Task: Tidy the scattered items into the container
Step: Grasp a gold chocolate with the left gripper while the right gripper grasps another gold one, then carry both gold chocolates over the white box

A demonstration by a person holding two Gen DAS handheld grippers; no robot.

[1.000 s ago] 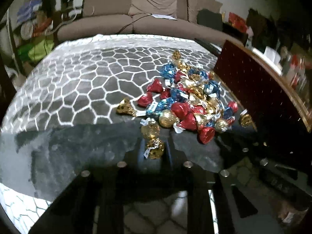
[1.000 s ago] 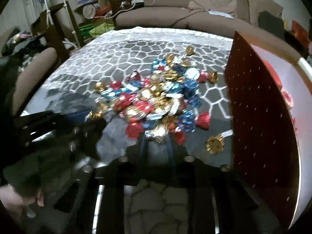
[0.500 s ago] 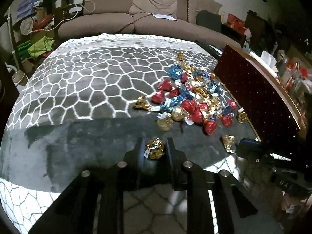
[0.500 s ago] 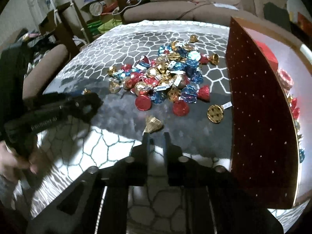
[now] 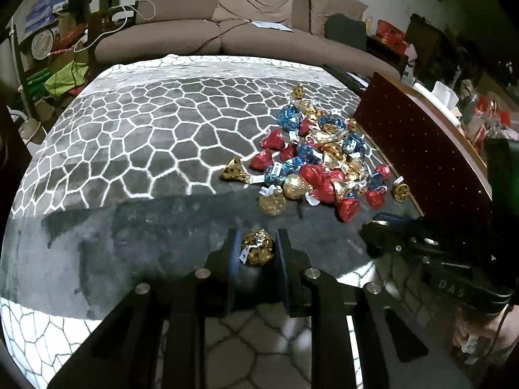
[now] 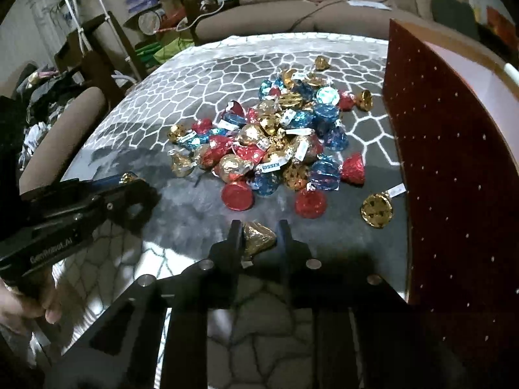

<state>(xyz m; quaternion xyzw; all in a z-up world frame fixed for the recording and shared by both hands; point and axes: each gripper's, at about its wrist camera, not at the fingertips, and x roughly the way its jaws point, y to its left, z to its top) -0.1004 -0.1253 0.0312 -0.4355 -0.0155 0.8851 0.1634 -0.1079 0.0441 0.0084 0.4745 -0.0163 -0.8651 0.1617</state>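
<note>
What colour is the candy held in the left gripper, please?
Gold foil candy, clearest in the left wrist view.

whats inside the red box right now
Almost nothing shows. The red box stands with its dotted wall towards both cameras; the right wrist view catches only a pale inner wall above the rim. Its floor and any candies inside are hidden behind that wall.

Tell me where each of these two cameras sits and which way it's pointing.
Left wrist: on the left tool, looking down its fingers at the foil-wrapped candy pile; a gold candy is pinched; right tool crosses its right side.
Right wrist: on the right tool, pinching a gold cone candy; left tool and hand show.
Shared: the pile, dark red dotted box, patterned grey cloth.
</note>
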